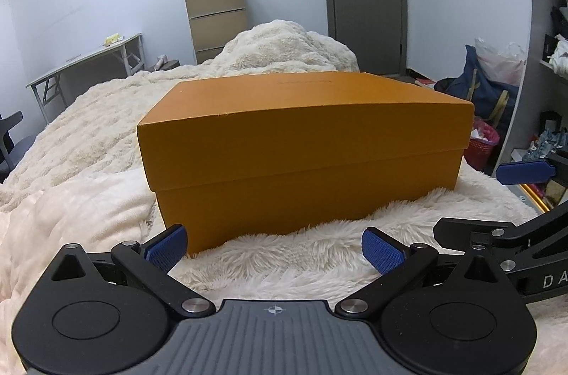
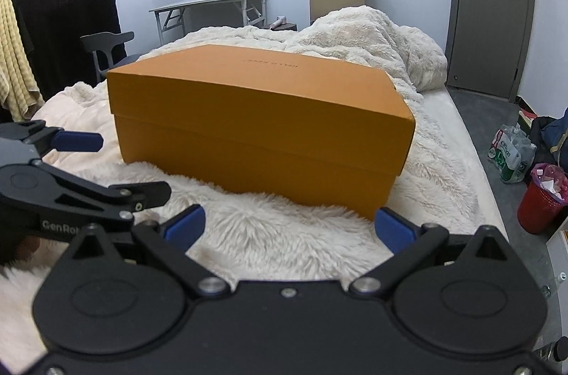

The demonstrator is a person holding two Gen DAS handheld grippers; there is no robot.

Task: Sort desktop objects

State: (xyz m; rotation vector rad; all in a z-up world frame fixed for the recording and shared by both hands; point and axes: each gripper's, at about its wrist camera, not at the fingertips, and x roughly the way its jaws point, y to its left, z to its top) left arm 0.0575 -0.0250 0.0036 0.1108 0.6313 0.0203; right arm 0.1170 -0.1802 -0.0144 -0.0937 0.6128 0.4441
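1. Your left gripper (image 1: 273, 247) sits low over the bedding with its blue ribbed pads (image 1: 381, 251) spread wide and nothing between them, so it's released and empty
2. Your right gripper (image 2: 289, 226) is in the same state, blue pads (image 2: 186, 226) splayed, jaws parted, holding nothing; each tool shows at the edge of the other's view, so the two are side by side and near each other
3. Straight ahead of both is the orange rectangular cardboard box (image 1: 305, 155), its lid (image 2: 255, 80) seated fully down, resting on the shaggy cream fleece blanket (image 1: 280, 265); its near wall lies just beyond your left pads, not touching them
4. No loose desktop objects are visible anywhere on the bed; my guess is they are inside the box, or the box itself is what gets handled, so lifting the lid looks like the step in hand
5. Risk one: the lid skirt is smooth and overlaps the base, so a pinch on one edge may slip, or drag the whole box up with it
6. Risk two: the blanket is soft and lumpy, so pressing down could tilt the box or bury a fingertip in the pile
7. Risk three: with the tools this close, bringing both in at one corner could knock them together
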